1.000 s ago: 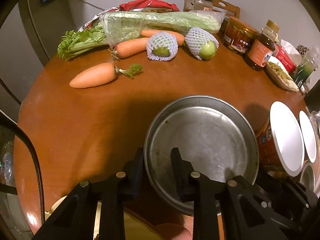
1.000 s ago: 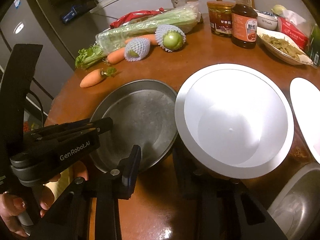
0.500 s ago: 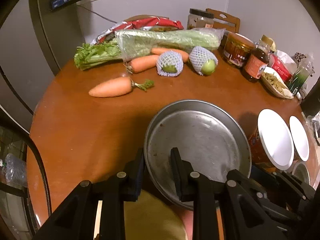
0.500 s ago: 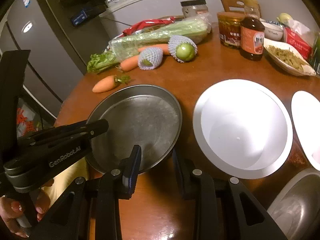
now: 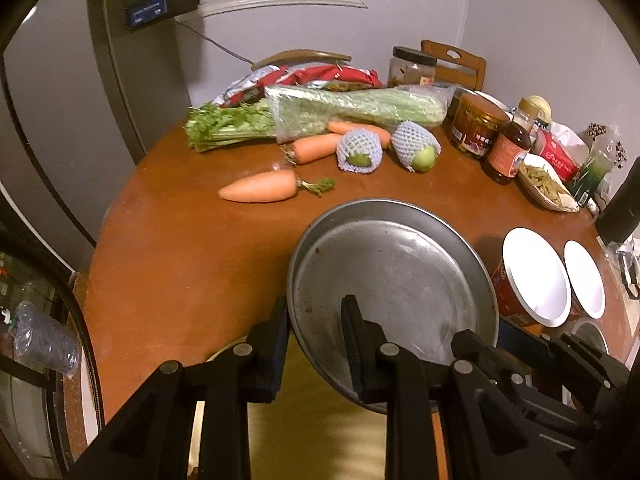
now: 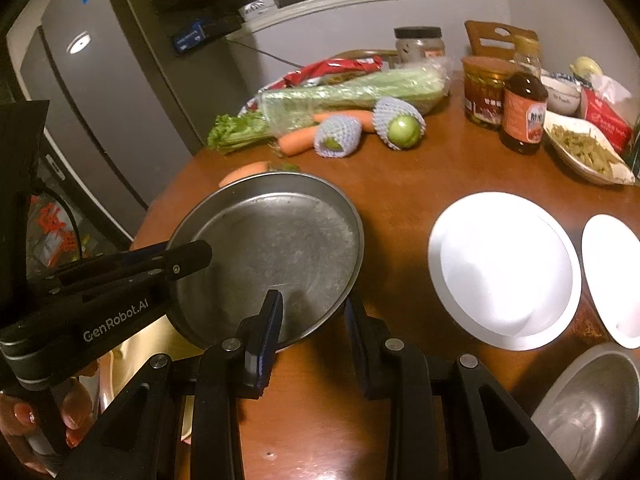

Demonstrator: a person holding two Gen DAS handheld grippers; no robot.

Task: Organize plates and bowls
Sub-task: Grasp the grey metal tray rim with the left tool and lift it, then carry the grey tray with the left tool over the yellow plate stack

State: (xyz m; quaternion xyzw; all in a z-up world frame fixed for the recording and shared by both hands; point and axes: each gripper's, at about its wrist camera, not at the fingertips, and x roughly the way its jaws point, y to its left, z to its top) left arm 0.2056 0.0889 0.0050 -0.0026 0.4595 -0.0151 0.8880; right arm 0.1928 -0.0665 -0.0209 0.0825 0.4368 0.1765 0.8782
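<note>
A round metal plate (image 5: 392, 272) (image 6: 272, 240) hangs tilted above the near edge of the brown round table (image 5: 180, 264). My left gripper (image 5: 314, 308) is shut on its near rim, one finger inside the plate and one outside. In the right wrist view the left gripper (image 6: 192, 256) comes in from the left. My right gripper (image 6: 314, 304) is shut on the rim at the plate's other side. Two white bowls (image 6: 504, 268) (image 6: 612, 276) with orange outsides stand to the right, and a steel bowl (image 6: 588, 412) sits nearer the edge.
At the back lie carrots (image 5: 260, 188), bagged celery (image 5: 352, 108), two netted green fruits (image 5: 416, 152), jars, a sauce bottle (image 5: 508, 152) and a dish of food (image 6: 588, 152). A grey fridge (image 6: 100, 120) stands left. A hand (image 6: 24, 420) holds the left gripper.
Both grippers have risen and drawn back with the metal plate between them. The table and vegetables look farther away, and the white bowl has slid off to the right in the right view.
</note>
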